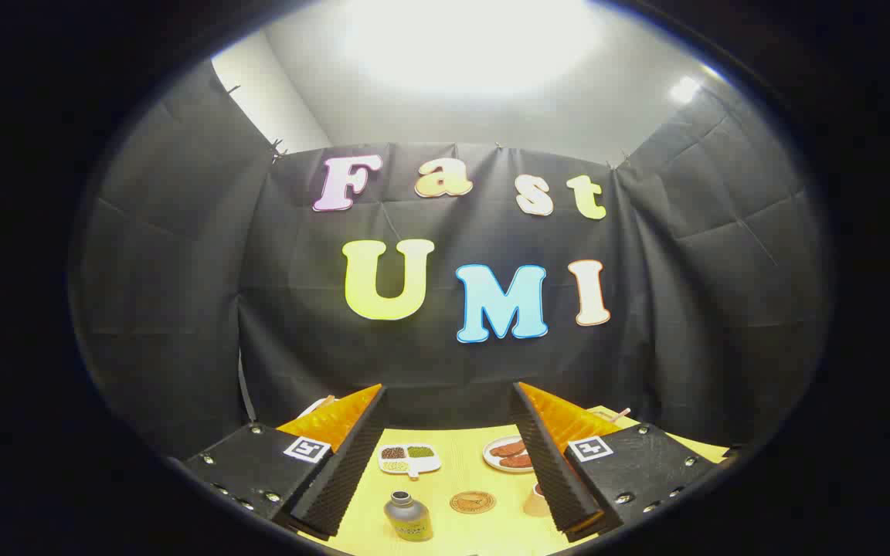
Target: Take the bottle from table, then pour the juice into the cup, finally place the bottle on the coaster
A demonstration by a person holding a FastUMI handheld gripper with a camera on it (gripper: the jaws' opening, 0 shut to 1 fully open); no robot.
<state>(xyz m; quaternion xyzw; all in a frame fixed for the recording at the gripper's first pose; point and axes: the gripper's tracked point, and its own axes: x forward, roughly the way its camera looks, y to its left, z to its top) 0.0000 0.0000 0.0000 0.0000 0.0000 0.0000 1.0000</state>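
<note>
The fingers [449,455] are spread wide and grip nothing, raised above the desk [460,471]. Between them, from left: the bottle [408,517] stands upright near the left finger; beyond it lies a divided dish [409,459]; the coaster [473,503] sits mid-desk; a plate [508,454] and the cup [535,502] are partly hidden by the right finger.

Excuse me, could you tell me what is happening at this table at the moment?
A person holds a gripper above a yellow table, its fingers open and holding nothing. Below and between the fingers stands a small bottle, untouched. A round coaster lies beside it, and a cup is partly hidden by one finger. Beyond them sit a divided dish and a plate of food. Pouring has not begun.
</note>
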